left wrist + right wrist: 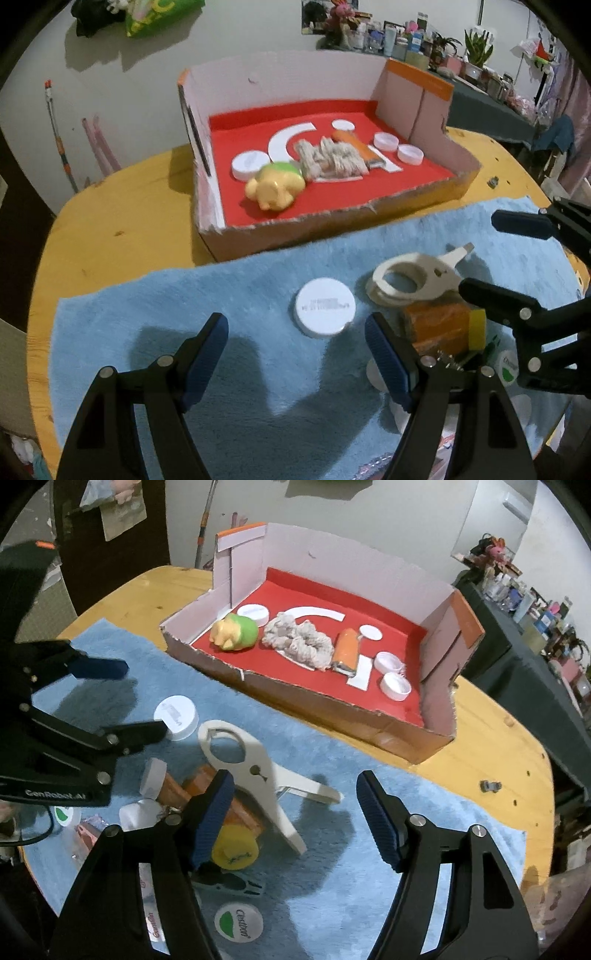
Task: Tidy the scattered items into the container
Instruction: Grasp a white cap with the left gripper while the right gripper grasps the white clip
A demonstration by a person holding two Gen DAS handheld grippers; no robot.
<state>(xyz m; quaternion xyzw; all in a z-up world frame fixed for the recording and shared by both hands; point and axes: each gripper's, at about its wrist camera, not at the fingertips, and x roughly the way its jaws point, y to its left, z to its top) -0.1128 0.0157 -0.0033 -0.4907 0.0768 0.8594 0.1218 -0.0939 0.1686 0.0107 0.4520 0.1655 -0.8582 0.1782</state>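
Observation:
A cardboard box (332, 229) (332, 709) with a red floor stands on the round wooden table. It holds a yellow-green toy (275, 184) (234, 631), a beige scrunchie (332, 157) (299, 640), an orange lighter (356, 147) (347, 650) and several white caps. On the blue towel (184, 314) (369, 849) lie a white cap (325, 312) (176, 716), a large white clamp (417, 278) (255, 771), an orange item (436, 325) and a yellow cap (234, 851). My left gripper (295, 354) (140, 698) is open just before the white cap. My right gripper (295, 819) (480, 254) is open over the clamp.
More small lids, including one with a green logo (238, 921), and a dark clip (236, 884) lie on the towel near me. A small dark object (489, 785) sits on the bare table at right. A cluttered shelf (406, 37) stands behind.

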